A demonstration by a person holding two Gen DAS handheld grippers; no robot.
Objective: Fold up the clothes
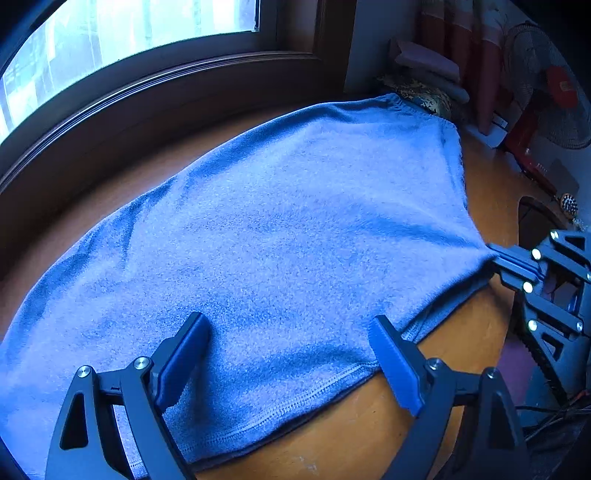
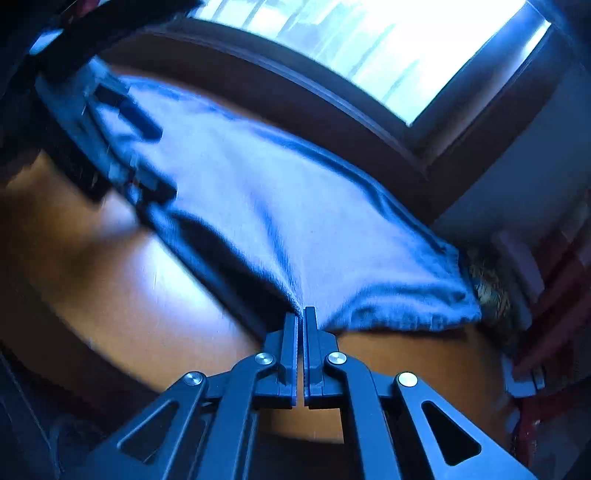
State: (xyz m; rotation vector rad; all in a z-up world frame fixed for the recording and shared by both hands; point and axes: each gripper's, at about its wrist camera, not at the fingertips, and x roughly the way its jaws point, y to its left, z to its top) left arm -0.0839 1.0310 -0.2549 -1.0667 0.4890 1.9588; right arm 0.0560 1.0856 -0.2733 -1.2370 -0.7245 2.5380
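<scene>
The blue garment (image 1: 280,229) lies flat on the wooden table (image 1: 369,424), running long from near left to far right below the window. My left gripper (image 1: 288,358) hovers with jaws wide apart over its near hem, gripping nothing. My right gripper (image 2: 300,317) is clamped on the right-hand edge, pulling it taut.

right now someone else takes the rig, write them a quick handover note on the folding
Right gripper: shut on a corner of the blue garment, pulling it taut.
Left gripper: open, jaws straddling the near hem, not gripping.
Garment: spread mostly flat on the wooden table by the window, hem at the near edge.
Done: laid out; whether a fold has been made I cannot tell.
Left: probably close the left gripper on the hem, then fold.
</scene>
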